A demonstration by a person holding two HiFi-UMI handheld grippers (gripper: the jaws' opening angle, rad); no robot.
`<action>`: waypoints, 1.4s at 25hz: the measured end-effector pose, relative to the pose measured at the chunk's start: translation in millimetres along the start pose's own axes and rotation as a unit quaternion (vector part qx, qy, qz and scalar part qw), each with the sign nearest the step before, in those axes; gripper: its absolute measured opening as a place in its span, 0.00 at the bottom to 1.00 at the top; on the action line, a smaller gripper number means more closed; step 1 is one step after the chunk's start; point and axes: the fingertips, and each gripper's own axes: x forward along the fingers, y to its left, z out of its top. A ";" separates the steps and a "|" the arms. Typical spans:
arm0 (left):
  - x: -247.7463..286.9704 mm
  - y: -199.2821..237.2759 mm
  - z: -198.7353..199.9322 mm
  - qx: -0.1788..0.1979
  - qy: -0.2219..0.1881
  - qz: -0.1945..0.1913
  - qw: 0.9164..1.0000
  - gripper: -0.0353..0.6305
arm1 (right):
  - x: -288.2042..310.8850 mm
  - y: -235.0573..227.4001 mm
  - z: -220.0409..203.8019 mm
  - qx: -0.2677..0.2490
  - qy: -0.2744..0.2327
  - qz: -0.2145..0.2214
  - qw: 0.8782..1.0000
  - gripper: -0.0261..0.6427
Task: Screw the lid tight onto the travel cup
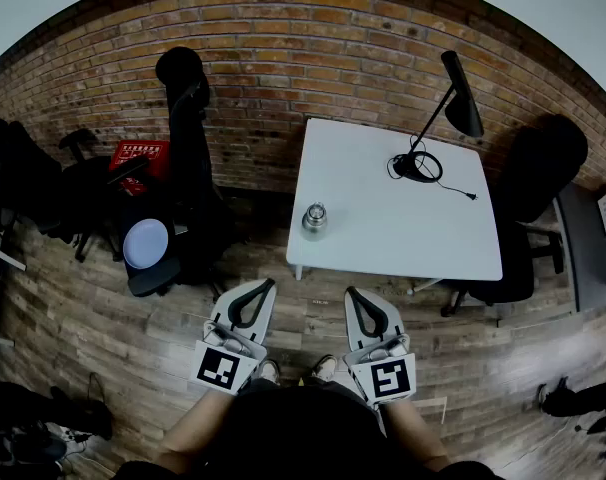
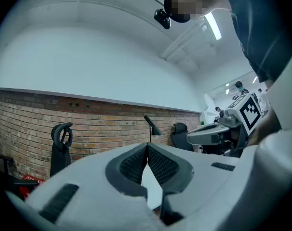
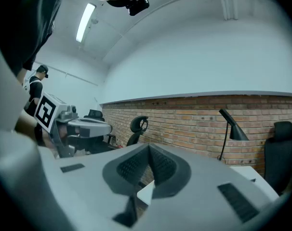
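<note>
Travel cup [image 1: 314, 220] upright near front-left edge of white tabletop [image 1: 403, 238]; lid seating too small to judge. Looks metal: probably stiff, smooth, slippery, tippy if empty. Clamp body low, turn lid by rim. Left gripper [image 1: 268, 286] and right gripper [image 1: 352, 292] both closed, empty, well short of cup.

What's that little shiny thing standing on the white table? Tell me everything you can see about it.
It is the travel cup, a small, squat vessel that looks like brushed silver metal. It stands upright near the front left corner of the white table, close to the edge, well apart from the lamp and its cable. A rounded lid of the same silvery look sits on top; the picture is too small to tell whether it is screwed tight. Nothing but the table touches it.
</note>
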 end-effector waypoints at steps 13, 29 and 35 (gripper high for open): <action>16.3 -18.0 -8.0 0.004 0.034 0.037 0.999 0.09 | -15.7 -41.8 -25.1 0.039 -0.011 0.014 0.999 0.06; 35.2 0.8 -39.5 -0.019 0.058 0.065 0.996 0.09 | 19.6 -51.0 -57.2 0.042 0.022 0.061 0.997 0.06; 70.9 37.0 -40.2 -0.028 0.043 0.039 0.998 0.09 | 59.6 -64.1 -48.5 0.024 0.047 0.042 0.998 0.06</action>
